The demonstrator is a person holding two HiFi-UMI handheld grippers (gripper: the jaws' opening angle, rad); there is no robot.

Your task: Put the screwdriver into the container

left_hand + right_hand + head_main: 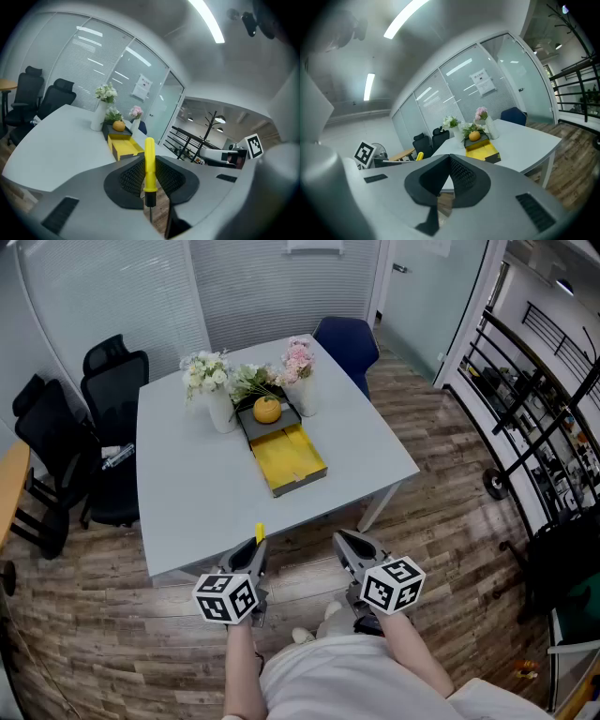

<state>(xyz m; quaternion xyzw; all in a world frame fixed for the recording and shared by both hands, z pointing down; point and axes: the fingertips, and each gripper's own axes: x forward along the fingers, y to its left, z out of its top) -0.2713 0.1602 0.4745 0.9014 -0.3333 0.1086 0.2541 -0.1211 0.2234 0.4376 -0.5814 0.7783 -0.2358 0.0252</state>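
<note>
Head view: the screwdriver [260, 533] shows only its yellow handle end above the left gripper [258, 547]; the rest is hidden behind the jaws. Left gripper view: the shaft [150, 213] runs down behind the gripper body, tip unseen. Ahead of the jaws, the container [310, 465] interior is too small to read. Behind the gripper, the arm [242, 671] is cut by the lower edge.
</note>
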